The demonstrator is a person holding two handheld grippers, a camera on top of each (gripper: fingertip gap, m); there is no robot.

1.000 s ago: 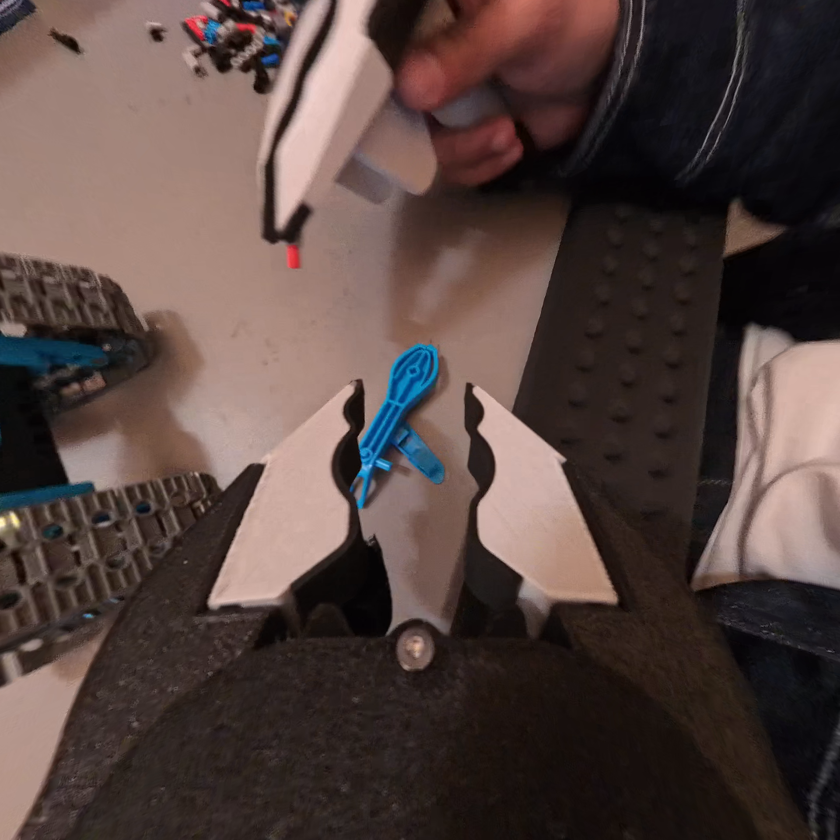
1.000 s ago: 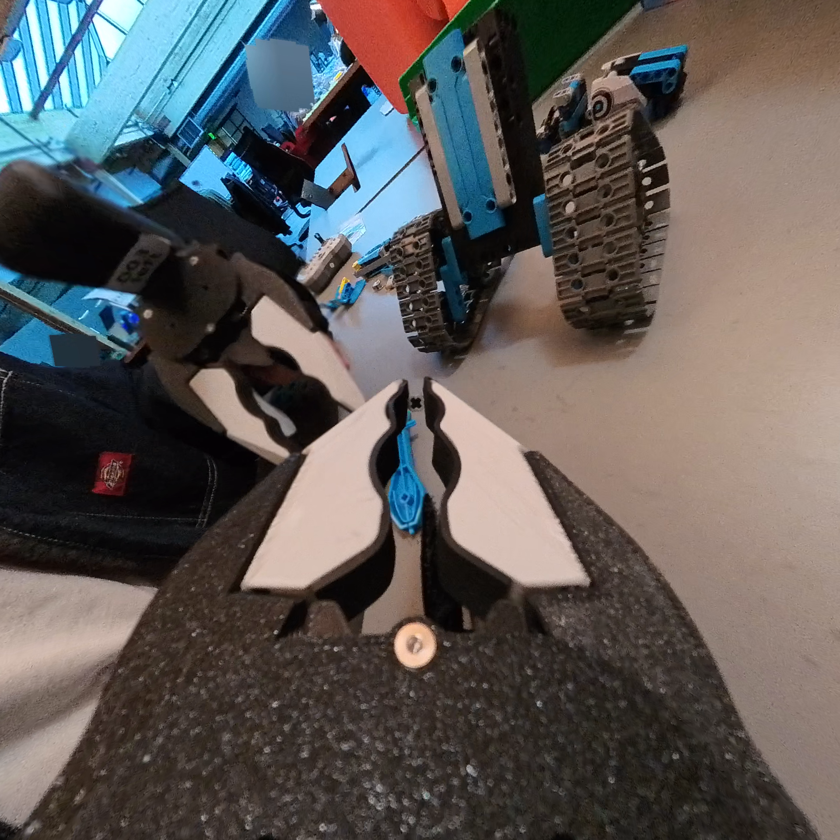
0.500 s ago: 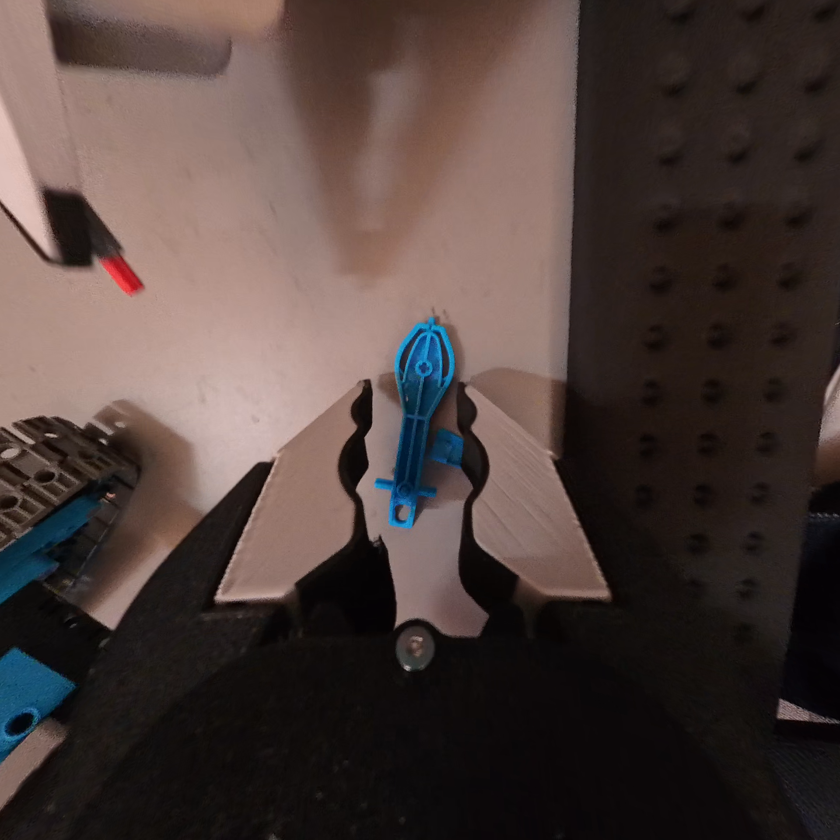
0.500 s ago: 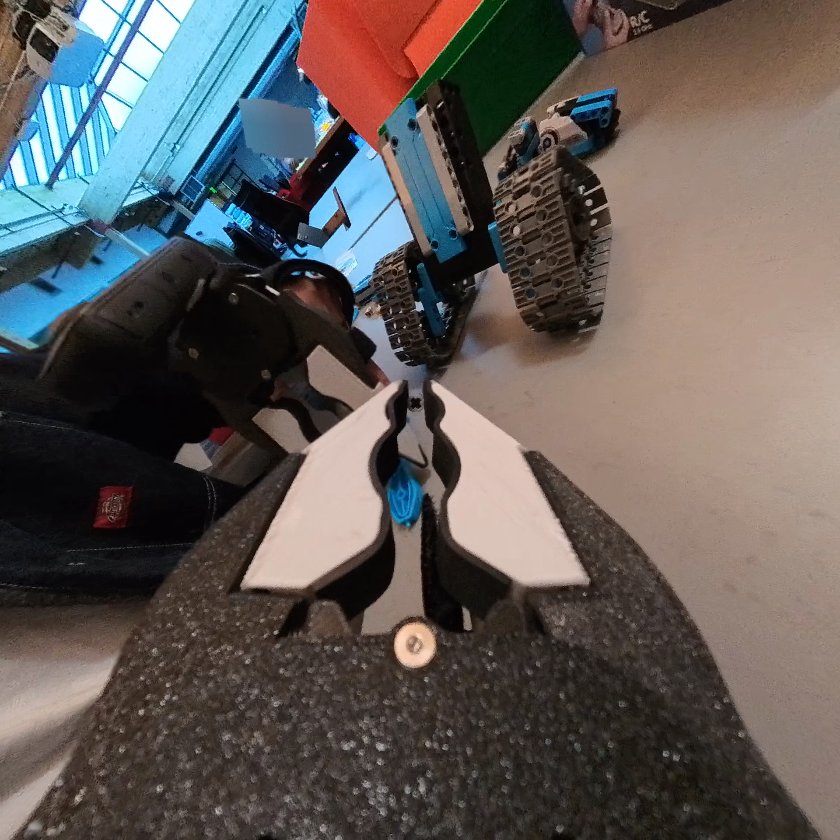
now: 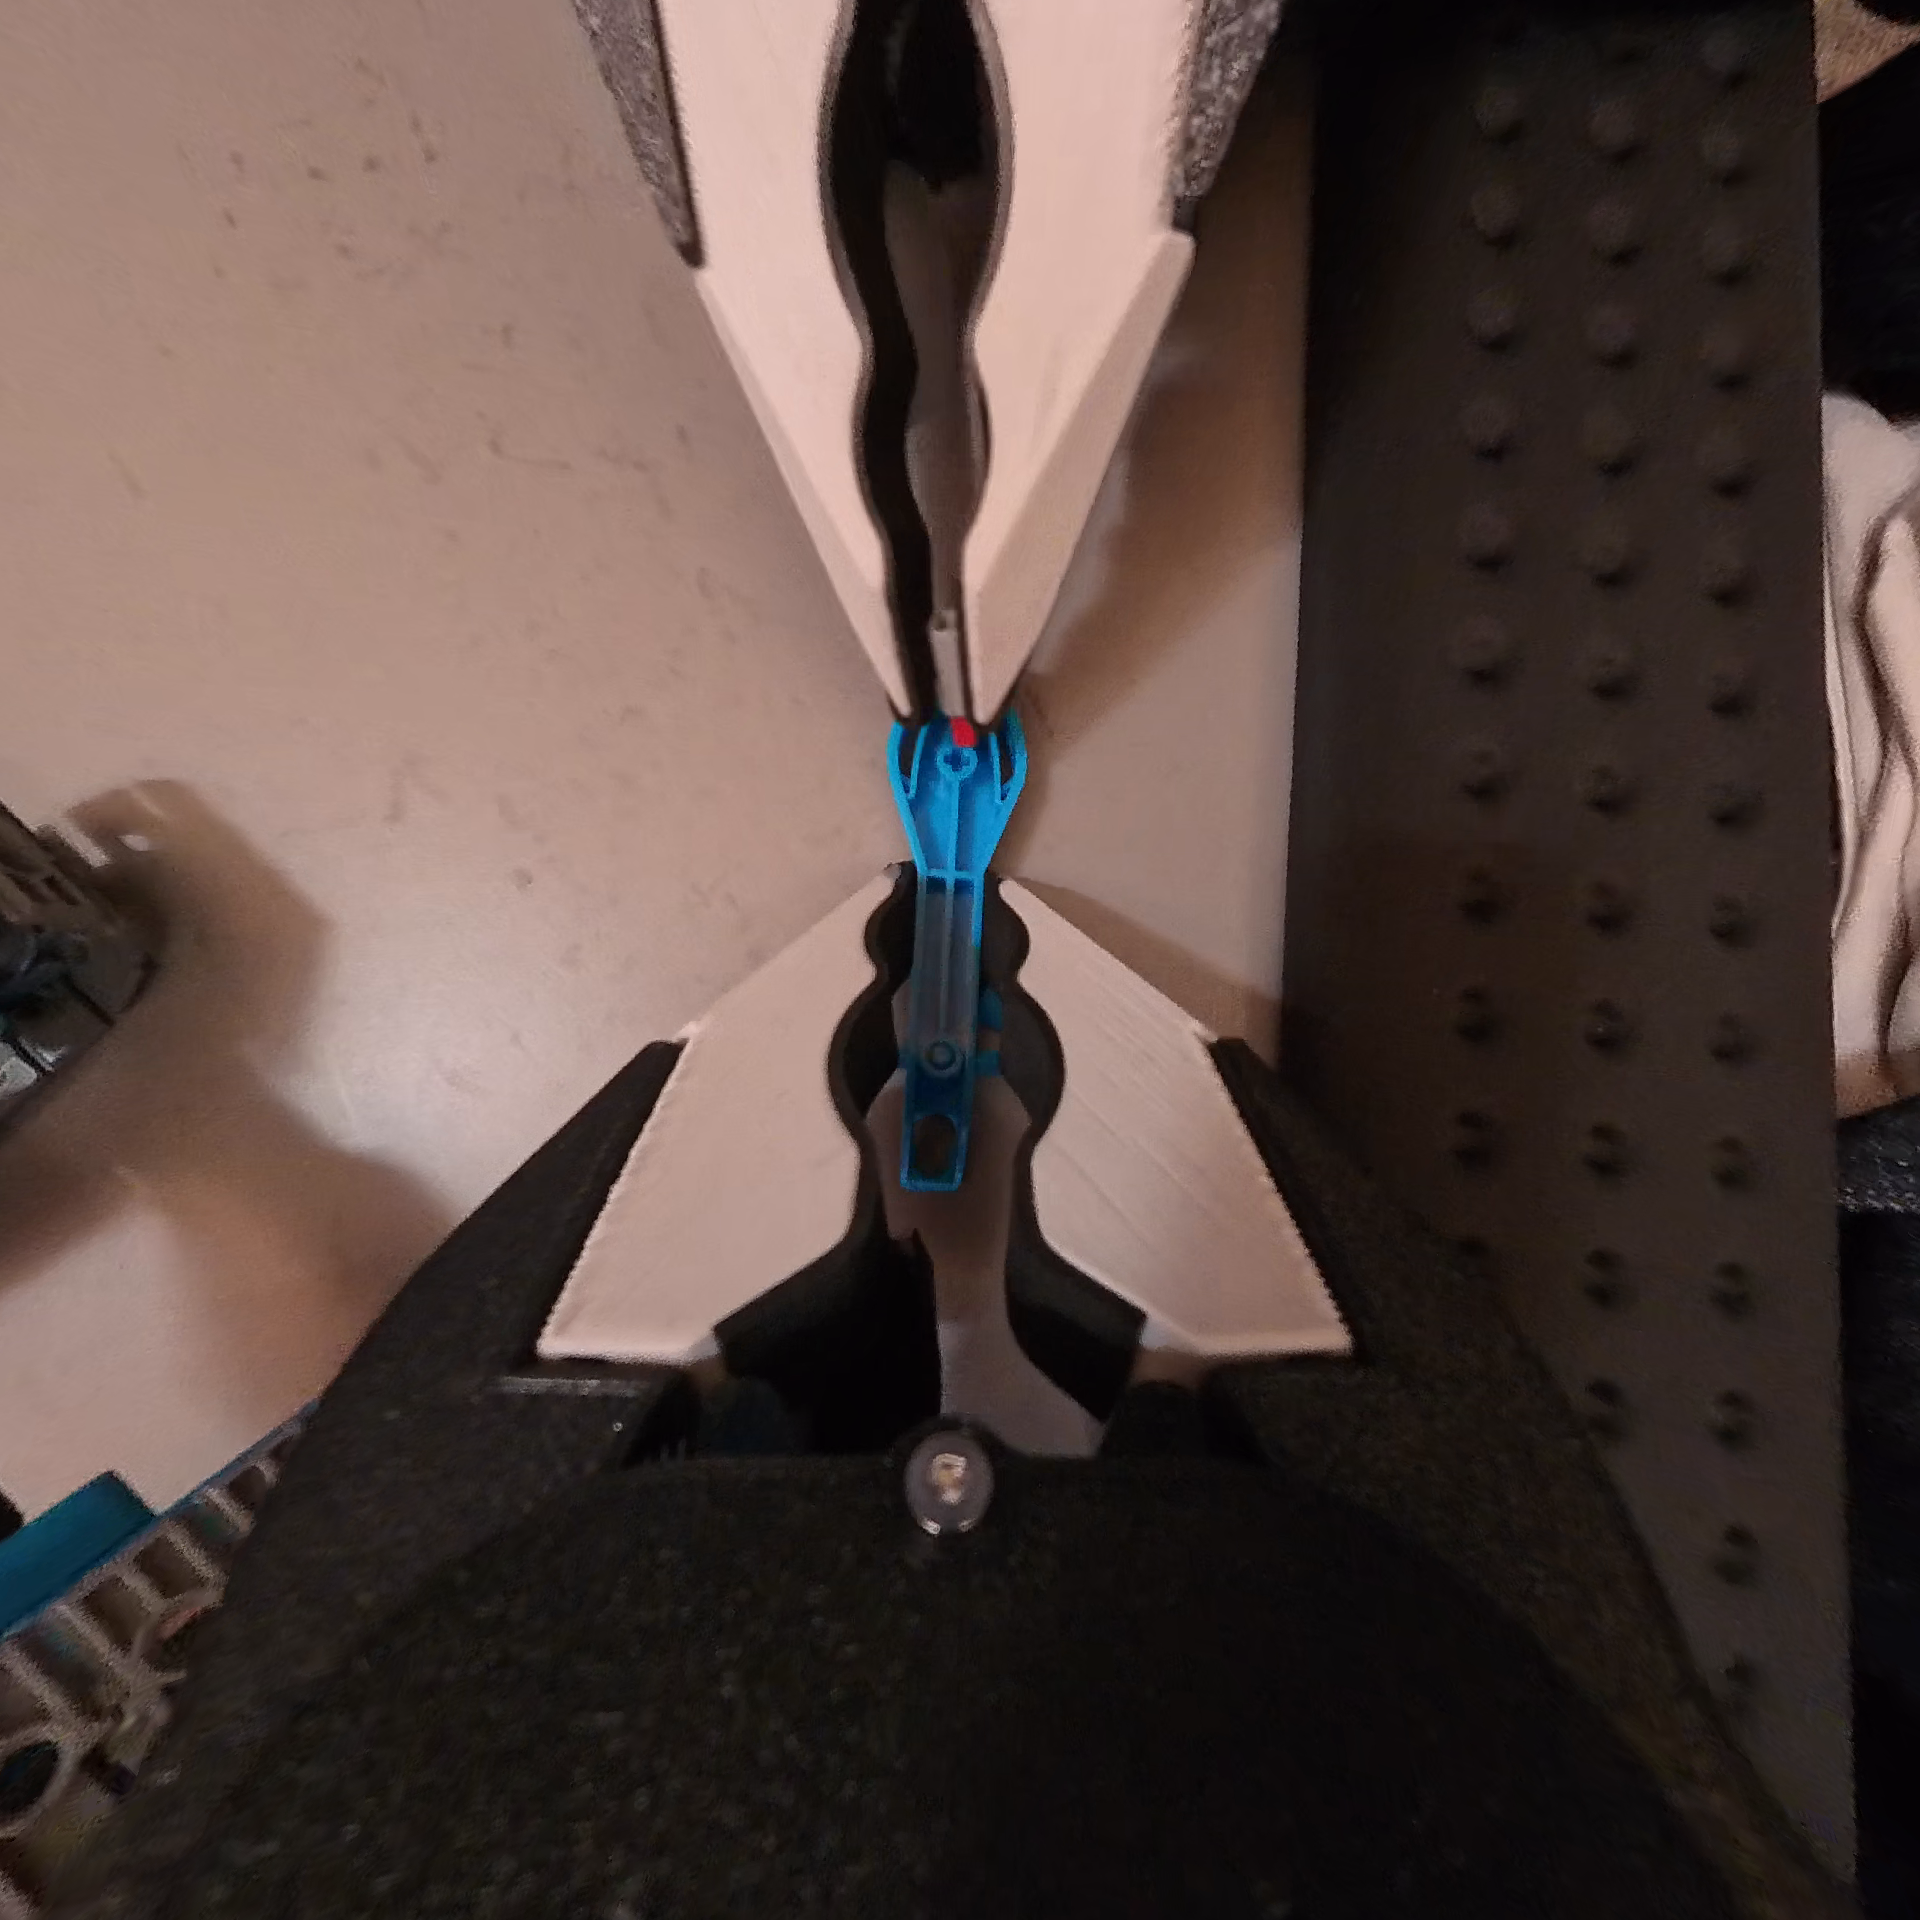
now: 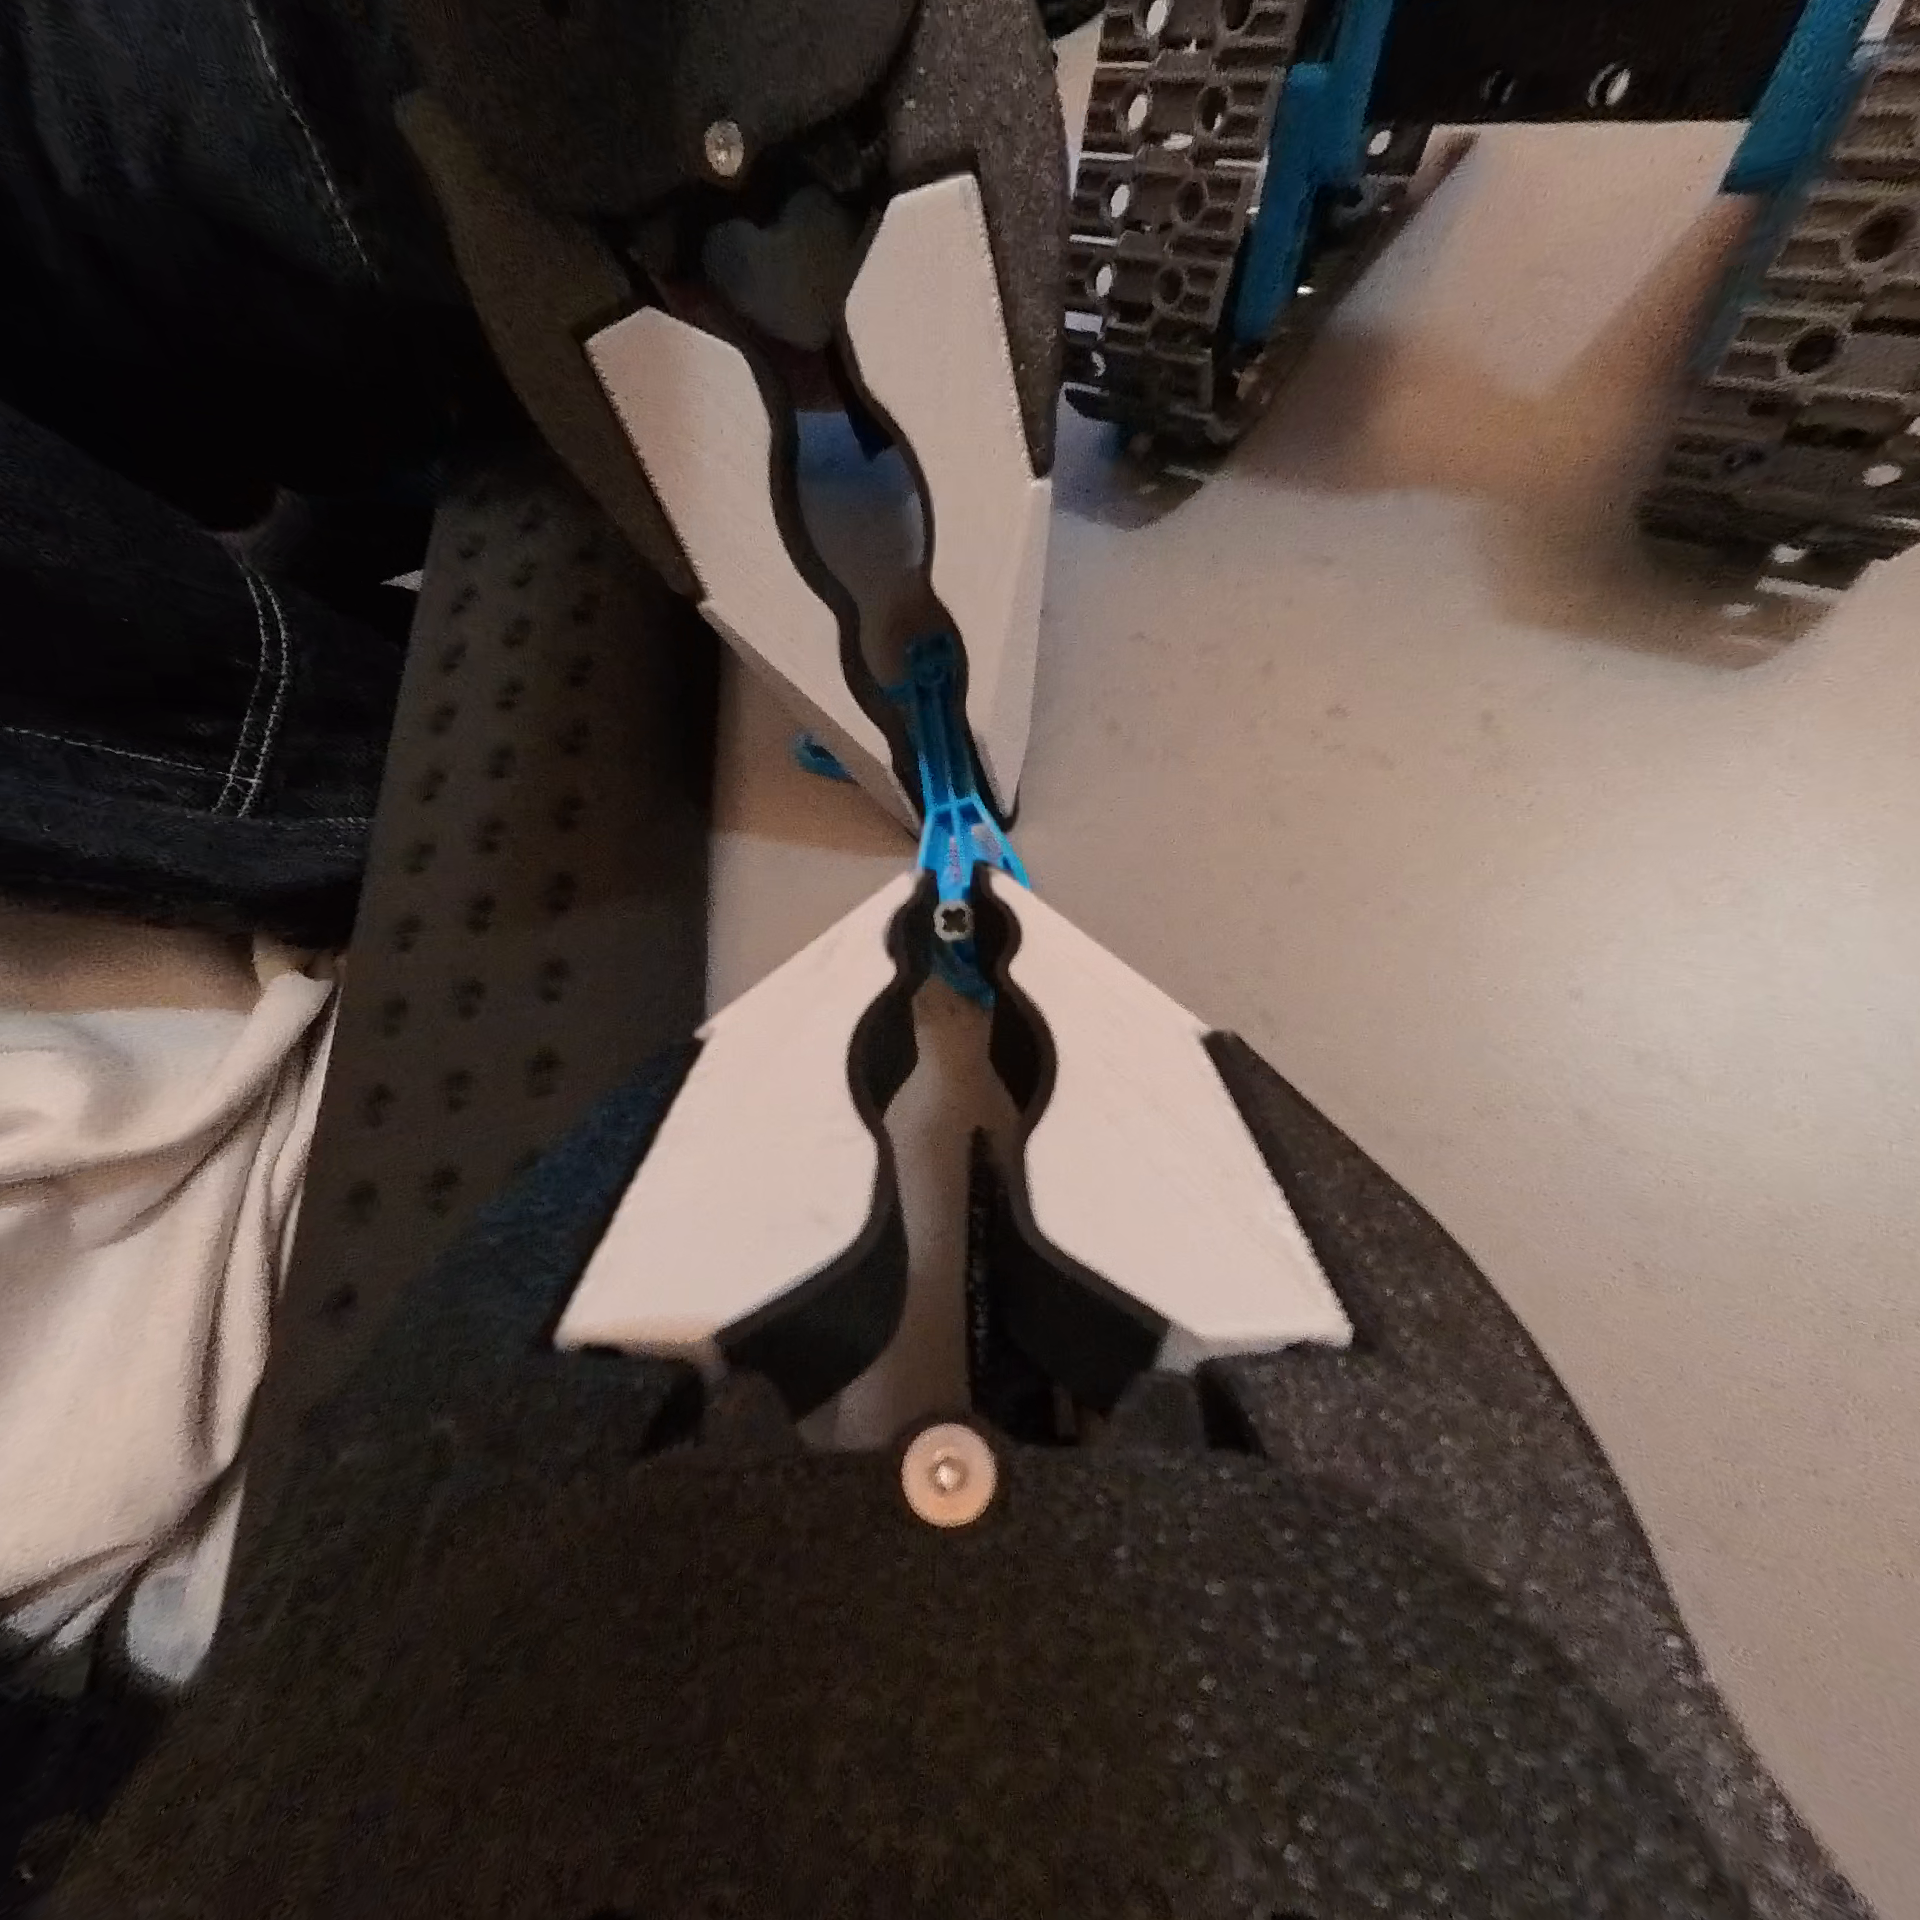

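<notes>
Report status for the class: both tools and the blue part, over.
Left tool shut on blue part. Right tool shut on small red-tipped pin, tip at the blue part's head. Tracked vehicle stands apart.

Grippers meet tip to tip over the table (image 5: pixel 364 468): left gripper (image 5: pixel 940 883) clamps the plastic piece (image 5: pixel 940 935), right gripper (image 6: pixel 951 883) pinches a pin (image 6: pixel 951 920) at its far end. Studded strip (image 5: pixel 1558 831) right of them, tracked model (image 6: pixel 1195 260) left.

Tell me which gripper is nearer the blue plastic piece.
Left. The left gripper clamps the blue piece by its stem; the right gripper, holding a red-tipped pin, only meets its head.
</notes>
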